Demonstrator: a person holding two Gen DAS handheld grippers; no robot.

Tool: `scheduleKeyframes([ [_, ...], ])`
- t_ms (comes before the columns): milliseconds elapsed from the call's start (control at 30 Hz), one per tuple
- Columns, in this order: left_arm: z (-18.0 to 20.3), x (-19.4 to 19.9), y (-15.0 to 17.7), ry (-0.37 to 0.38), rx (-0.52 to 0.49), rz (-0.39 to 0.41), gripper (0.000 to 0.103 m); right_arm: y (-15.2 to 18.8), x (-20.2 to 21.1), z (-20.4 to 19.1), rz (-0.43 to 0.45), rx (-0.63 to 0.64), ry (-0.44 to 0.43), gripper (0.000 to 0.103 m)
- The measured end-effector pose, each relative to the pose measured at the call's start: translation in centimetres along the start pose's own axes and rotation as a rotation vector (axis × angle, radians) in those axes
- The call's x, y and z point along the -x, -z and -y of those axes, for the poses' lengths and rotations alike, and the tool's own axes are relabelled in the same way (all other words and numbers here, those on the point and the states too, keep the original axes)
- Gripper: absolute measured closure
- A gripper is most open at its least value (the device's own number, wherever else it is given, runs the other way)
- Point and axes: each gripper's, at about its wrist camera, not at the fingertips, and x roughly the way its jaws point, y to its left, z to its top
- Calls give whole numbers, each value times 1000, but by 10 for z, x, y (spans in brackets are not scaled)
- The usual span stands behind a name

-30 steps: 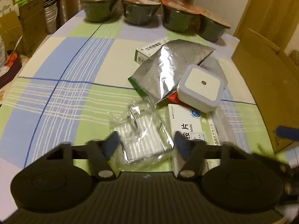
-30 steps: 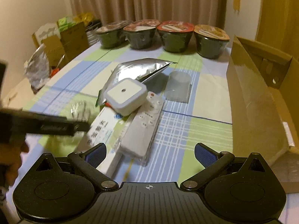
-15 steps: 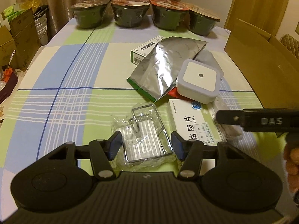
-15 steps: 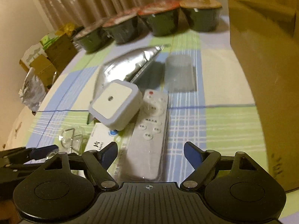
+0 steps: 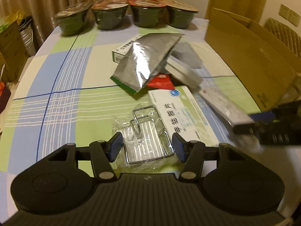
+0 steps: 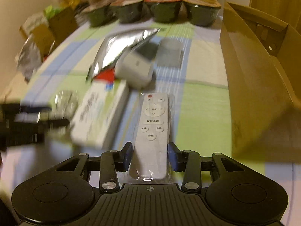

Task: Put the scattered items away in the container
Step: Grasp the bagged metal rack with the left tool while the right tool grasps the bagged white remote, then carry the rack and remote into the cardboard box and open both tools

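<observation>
My right gripper [image 6: 150,157] is shut on the near end of a white remote [image 6: 153,124] in clear wrap. In the left wrist view the remote [image 5: 223,107] slants up off the cloth towards that gripper [image 5: 257,124]. A white square night-light [image 6: 135,69] lies tipped beyond the remote's far end. My left gripper [image 5: 147,147] is open, its blue pads on either side of a bagged wire hook rack [image 5: 146,141] that lies flat. A white medicine box [image 5: 180,116] sits between the rack and the remote. The open cardboard box [image 6: 254,75] stands at the right.
A silver foil pouch [image 5: 148,62], a green-edged box [image 5: 124,50], a red packet [image 5: 160,81] and a greyish clear piece [image 6: 171,52] lie mid-table. Several dark sealed bowls [image 5: 146,13] line the far edge. Cartons and bags [image 6: 50,24] stand beyond the table's left edge.
My right gripper has moved in and shut on the remote, raising its near end. The night-light that rested on it has tipped over. My left gripper stays open around the rack.
</observation>
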Motion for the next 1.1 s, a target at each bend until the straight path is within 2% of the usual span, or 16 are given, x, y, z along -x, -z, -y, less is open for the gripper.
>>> scheduleKeyframes([
  [33, 2, 2, 2, 2, -11, -3, 50, 9, 3, -1, -3, 13, 7, 59],
  [67, 5, 5, 5, 1, -24, 0, 50, 16, 5, -1, -2, 24, 18, 52],
  [100, 8, 7, 7, -5, -44, 8, 49, 21, 8, 0, 11, 24, 33, 29],
  [133, 10, 8, 9, -15, -65, 15, 42, 24, 9, 1, 29, 17, 42, 17],
  [200, 12, 7, 12, -36, -84, 12, 36, 24, 10, 2, 42, 11, 44, 17],
  [300, 10, 1, 15, -41, -79, -14, 34, 19, 7, -1, 63, 32, 53, 17],
  [467, 3, -4, 19, -38, 10, -47, 30, 19, -1, -3, 71, 66, 64, 17],
  [533, 4, -9, 20, -56, 13, -74, 30, 21, -4, -1, 63, 62, 66, 17],
  [700, -3, -8, 22, -100, 29, -96, 43, 21, -6, 1, 76, 56, 68, 17],
  [967, -1, -9, 23, -111, 20, -98, 50, 17, -12, -8, 92, 94, 56, 18],
  [1000, -1, -8, 23, -116, 22, -93, 51, 17, -14, -8, 86, 99, 52, 29],
  [1033, -1, -7, 21, -121, 28, -87, 51, 16, -16, -8, 75, 104, 48, 53],
  [1100, -4, -3, 18, -118, 53, -68, 51, 17, -16, -9, 70, 111, 47, 60],
])
